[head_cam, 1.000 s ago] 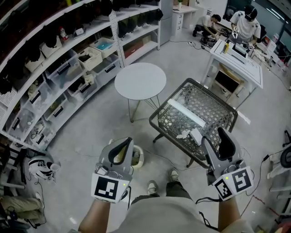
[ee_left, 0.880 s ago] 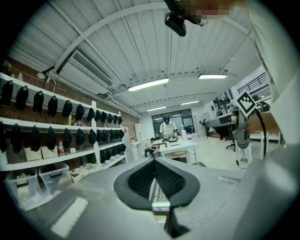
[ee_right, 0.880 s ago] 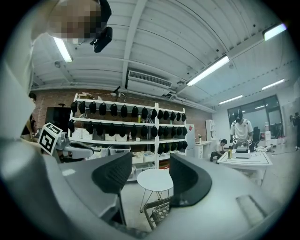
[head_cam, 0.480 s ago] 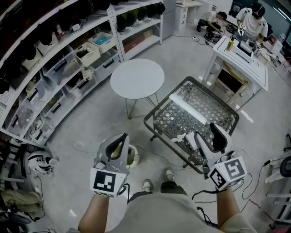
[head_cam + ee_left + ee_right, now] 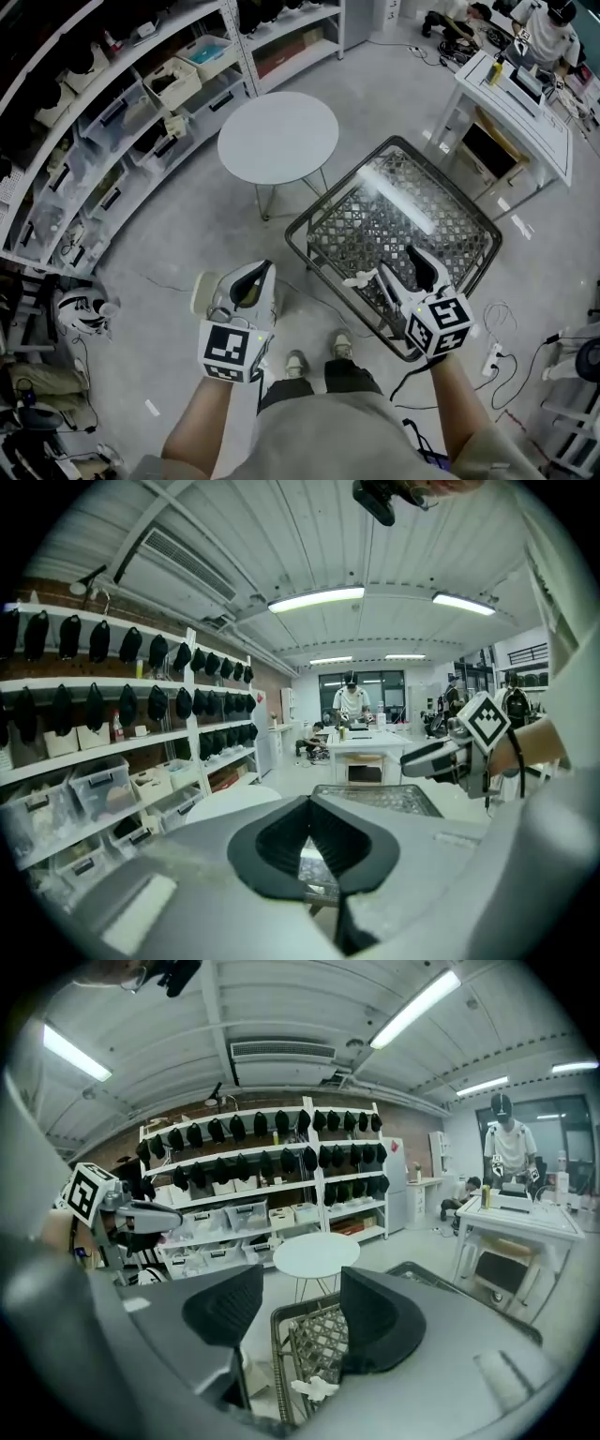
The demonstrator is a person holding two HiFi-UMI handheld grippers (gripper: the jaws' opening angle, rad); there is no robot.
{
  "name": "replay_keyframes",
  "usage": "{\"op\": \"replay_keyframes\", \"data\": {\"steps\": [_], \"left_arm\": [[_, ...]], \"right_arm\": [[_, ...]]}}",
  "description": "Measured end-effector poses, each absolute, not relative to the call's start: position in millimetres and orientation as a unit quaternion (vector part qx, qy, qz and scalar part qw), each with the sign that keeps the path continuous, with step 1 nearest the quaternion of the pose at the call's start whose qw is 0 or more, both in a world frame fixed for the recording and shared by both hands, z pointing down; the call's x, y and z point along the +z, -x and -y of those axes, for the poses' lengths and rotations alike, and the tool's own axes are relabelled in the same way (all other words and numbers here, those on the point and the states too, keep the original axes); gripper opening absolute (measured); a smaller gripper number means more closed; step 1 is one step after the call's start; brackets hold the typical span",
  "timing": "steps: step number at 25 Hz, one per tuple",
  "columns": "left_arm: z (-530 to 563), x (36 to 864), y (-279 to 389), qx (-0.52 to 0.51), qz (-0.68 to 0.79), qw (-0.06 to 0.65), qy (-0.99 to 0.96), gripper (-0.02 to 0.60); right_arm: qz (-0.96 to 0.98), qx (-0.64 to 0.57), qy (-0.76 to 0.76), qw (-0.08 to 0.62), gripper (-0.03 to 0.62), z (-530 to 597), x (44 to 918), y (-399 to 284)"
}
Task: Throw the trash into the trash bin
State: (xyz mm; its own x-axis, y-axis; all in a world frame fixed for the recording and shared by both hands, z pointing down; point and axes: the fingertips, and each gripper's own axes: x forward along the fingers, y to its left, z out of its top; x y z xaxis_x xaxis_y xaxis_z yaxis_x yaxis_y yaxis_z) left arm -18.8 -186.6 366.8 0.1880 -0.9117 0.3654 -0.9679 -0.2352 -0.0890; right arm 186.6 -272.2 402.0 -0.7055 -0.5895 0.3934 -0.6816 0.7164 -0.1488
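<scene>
A crumpled white paper scrap [image 5: 361, 278] lies on the wire-mesh table [image 5: 469, 220] near its front edge. In the right gripper view the scrap [image 5: 314, 1388] shows low between the jaws. My right gripper [image 5: 396, 261] hangs over that edge just right of the scrap, open and holding nothing; the right gripper view [image 5: 291, 1312] shows a wide gap. My left gripper [image 5: 262, 272] is out over the floor, its jaws shut and holding nothing [image 5: 305, 841]. A small white trash bin [image 5: 200, 292] stands on the floor, mostly hidden under the left gripper.
A round white table [image 5: 277, 137] stands behind the mesh table. Shelves with storage boxes [image 5: 112, 122] run along the left. A white desk [image 5: 525, 108] and people are at the far right. Cables [image 5: 497, 323] lie on the floor; my feet [image 5: 319, 356] are below.
Both grippers have come down and forward. The right one now sits over the mesh table's front edge beside the paper scrap. The left one has moved across over the bin.
</scene>
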Motion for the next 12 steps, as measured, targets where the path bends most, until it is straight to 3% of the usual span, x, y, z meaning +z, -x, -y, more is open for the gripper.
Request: {"op": "replay_keyframes", "data": {"steps": [12], "left_arm": [[213.2,465.8,1.3,0.209,0.609,0.18,-0.744,0.003]], "right_arm": [[0.89,0.2,-0.295,0.285,0.262,282.2,558.3,-178.0]]}}
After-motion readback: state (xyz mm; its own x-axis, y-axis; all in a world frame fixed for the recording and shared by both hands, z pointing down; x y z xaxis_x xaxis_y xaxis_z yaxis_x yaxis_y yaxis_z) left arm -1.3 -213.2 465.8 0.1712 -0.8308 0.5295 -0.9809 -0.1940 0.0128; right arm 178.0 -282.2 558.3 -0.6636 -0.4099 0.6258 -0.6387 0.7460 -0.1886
